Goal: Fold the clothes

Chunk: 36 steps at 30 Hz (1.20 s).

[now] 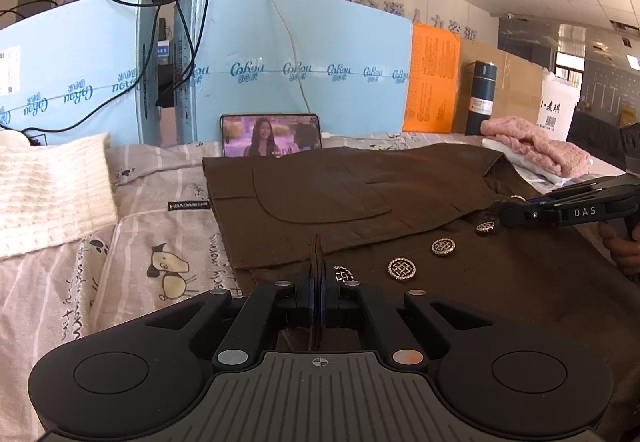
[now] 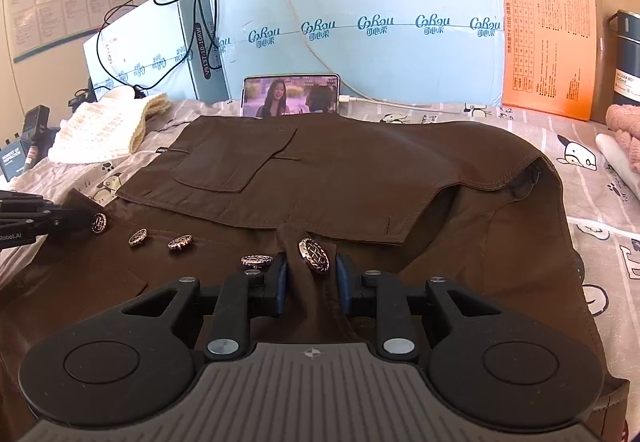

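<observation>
A brown jacket [image 1: 400, 194] with a row of ornate metal buttons [image 1: 402, 268] lies spread on a cartoon-print sheet [image 1: 168, 242], its upper part folded over. My left gripper [image 1: 319, 266] is shut on a thin upright edge of the jacket's fabric at its near left corner. My right gripper [image 2: 311, 274] is shut on a bunched ridge of the jacket [image 2: 360, 178] that carries one button [image 2: 314, 251]. In the left wrist view the right gripper [image 1: 504, 208] reaches in from the right at the button row. In the right wrist view the left gripper [image 2: 80, 220] shows at the left edge.
A phone [image 1: 271, 136] playing video leans against light blue boxes [image 1: 320, 54] behind the jacket. A white knit garment [image 1: 48, 182] lies at the left and a pink knit [image 1: 536, 150] at the right. An orange sheet [image 1: 434, 78] and a dark bottle [image 1: 482, 98] stand at the back right.
</observation>
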Tool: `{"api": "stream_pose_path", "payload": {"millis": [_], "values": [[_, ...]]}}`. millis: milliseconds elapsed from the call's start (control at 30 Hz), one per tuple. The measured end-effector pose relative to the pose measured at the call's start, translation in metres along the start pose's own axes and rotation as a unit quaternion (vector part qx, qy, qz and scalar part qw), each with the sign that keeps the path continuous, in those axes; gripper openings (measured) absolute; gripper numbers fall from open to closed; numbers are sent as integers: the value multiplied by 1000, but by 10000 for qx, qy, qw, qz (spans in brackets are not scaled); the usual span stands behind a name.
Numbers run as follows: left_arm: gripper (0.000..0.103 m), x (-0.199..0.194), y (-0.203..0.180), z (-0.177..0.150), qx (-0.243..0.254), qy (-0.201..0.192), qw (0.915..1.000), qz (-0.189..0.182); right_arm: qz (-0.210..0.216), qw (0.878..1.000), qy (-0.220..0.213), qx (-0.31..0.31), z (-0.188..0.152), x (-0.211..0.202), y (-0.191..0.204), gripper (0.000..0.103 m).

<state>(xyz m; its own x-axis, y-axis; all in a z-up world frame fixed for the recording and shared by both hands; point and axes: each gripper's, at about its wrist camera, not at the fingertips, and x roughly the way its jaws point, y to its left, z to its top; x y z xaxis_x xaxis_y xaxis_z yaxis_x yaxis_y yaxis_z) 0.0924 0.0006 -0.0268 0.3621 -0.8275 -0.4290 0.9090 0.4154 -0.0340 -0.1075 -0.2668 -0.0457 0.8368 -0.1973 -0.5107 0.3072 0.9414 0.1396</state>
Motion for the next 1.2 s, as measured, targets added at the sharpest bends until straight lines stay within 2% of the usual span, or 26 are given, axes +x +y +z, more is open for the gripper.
{"api": "stream_pose_path", "payload": {"millis": [100,200,267,300,367,467,500,567,633,700,733,867,967,1100,1200], "values": [[2,3,3,10,78,-96,9999,64,-118,9998,-167,-36,4,-4,1,23],[2,16,8,7,260,237,9985,408,-431,9987,-197,-169,6,-4,2,40],[2,20,13,2,199,459,9980,394,-587,9979,-184,-222,6,-6,0,43],[3,21,15,-1,157,517,9979,356,-676,9972,-190,-262,4,-9,-3,50],[9,20,14,-1,185,480,9977,441,-866,9954,-200,-353,0,-14,-6,55],[11,25,16,0,166,591,9971,456,-1156,9922,-111,-459,-7,-19,-10,62],[16,27,17,1,153,641,9966,488,-1252,9909,-67,-489,-9,-21,-12,68],[27,27,18,2,161,623,9963,574,-1423,9885,77,-511,-16,-20,-16,73],[55,21,19,5,163,446,9963,719,-1488,9878,133,-431,-22,-20,-20,74],[75,6,18,8,136,145,9968,779,-1482,9884,19,-327,-24,-28,-21,74],[80,0,18,10,144,43,9971,746,-1478,9885,-96,-318,-25,-34,-21,76],[93,-35,6,11,407,-431,9976,352,-1388,9881,-562,-343,-31,-59,-18,84],[98,-58,-14,3,904,-613,9939,-125,-1396,9866,-746,-403,-39,-76,-15,91],[100,-78,-48,-16,1791,-515,9781,-923,-1370,9856,-855,-509,-55,-100,-13,97],[100,-86,-65,-27,2135,-358,9665,-1379,-1239,9862,-855,-689,-67,-119,-11,99]]}}
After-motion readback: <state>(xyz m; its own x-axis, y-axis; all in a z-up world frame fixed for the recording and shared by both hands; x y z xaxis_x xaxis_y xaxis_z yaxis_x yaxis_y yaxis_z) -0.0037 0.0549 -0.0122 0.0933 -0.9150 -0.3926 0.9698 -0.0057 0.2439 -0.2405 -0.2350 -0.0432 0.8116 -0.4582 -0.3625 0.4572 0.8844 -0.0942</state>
